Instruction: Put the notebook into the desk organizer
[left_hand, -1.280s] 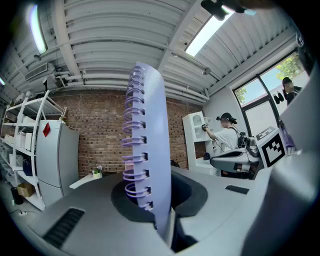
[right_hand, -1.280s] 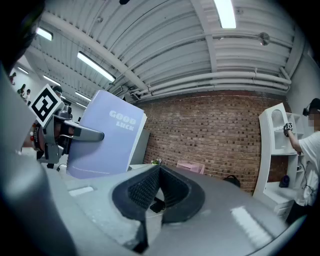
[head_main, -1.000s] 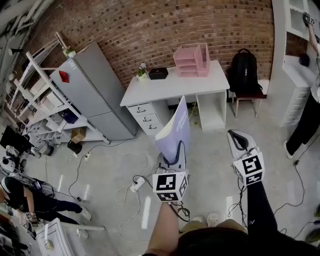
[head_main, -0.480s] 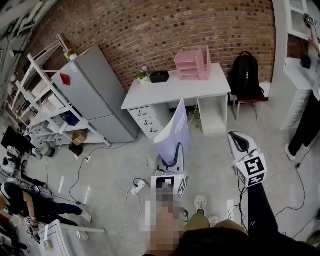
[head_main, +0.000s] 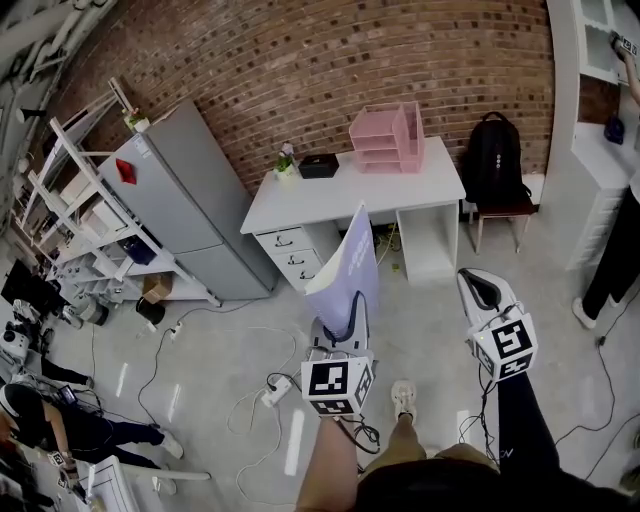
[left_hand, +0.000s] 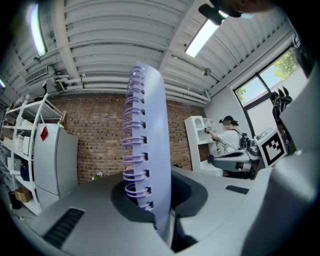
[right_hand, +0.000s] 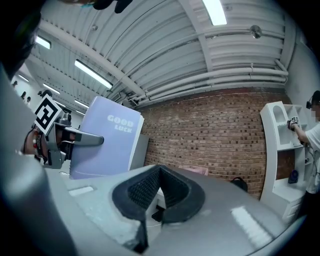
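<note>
Above the floor (head_main: 225, 335), the left hand-held gripper (head_main: 345, 318) clamps the notebook (head_main: 350, 265) upright.

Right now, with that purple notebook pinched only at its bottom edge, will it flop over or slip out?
Probably fairly stiff: the notebook stands upright above the left gripper without visibly folding over. It looks thin, so it is likely light. Held only at its bottom edge, with the spiral binding next to the jaws, it may pivot if swung.
</note>
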